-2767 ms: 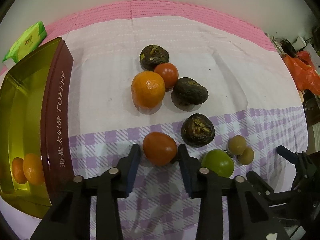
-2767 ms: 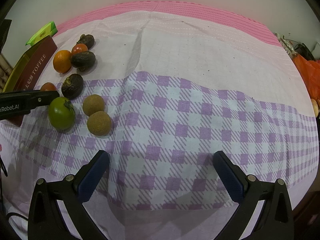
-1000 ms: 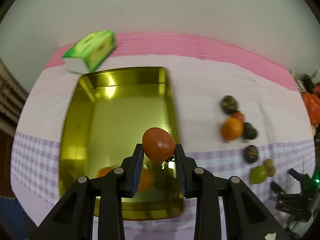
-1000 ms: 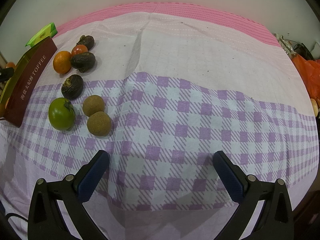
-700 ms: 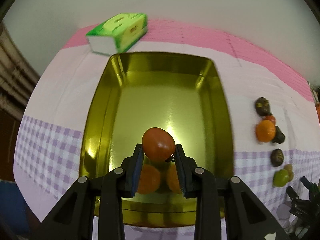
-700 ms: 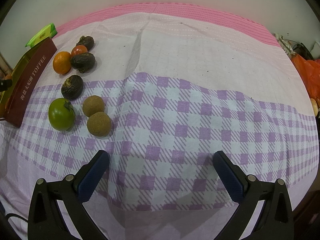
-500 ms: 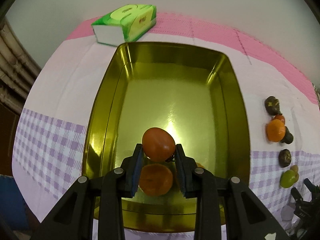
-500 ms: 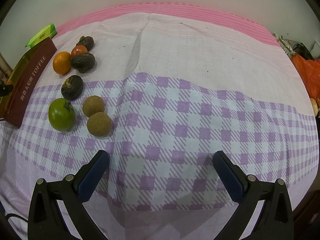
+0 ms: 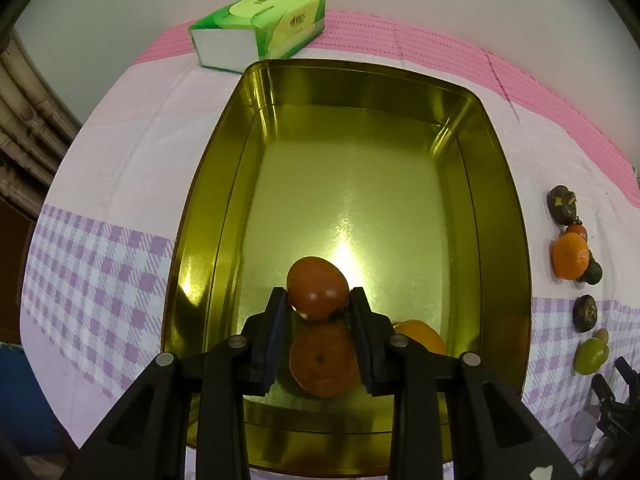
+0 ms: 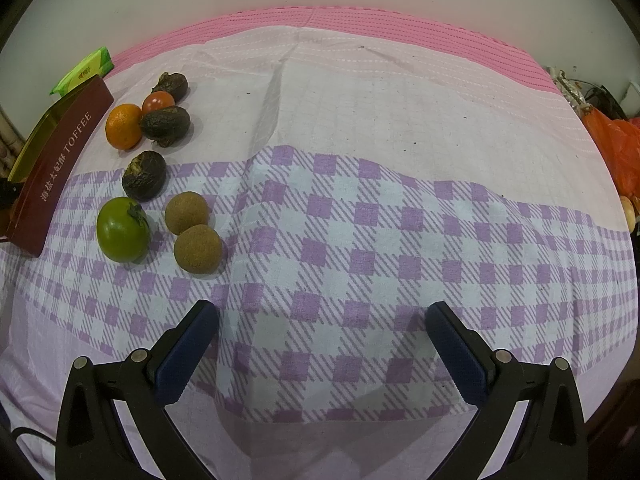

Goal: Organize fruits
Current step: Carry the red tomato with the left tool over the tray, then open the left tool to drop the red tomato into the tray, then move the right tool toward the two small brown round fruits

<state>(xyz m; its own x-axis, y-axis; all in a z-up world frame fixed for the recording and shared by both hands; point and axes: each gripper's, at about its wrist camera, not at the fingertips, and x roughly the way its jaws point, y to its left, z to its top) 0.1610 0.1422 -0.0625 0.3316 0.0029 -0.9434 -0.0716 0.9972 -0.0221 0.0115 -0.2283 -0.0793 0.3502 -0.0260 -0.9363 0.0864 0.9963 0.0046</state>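
Green tissue pack (image 9: 260, 28) at far edge of pink/purple checked cloth (image 10: 360, 240); orange bag (image 10: 616, 148), maybe plastic, off right.

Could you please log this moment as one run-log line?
left gripper: shut on red tomato | over gold tin | right gripper: open, idle

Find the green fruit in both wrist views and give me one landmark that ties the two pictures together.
Left wrist view: the green fruit sits at the far right edge, low, on the checked cloth, right of the gold tin.
Right wrist view: the green fruit lies at the left, mid height, just left of two brown round fruits.
Shared landmark: the orange beside the dark wrinkled fruits.
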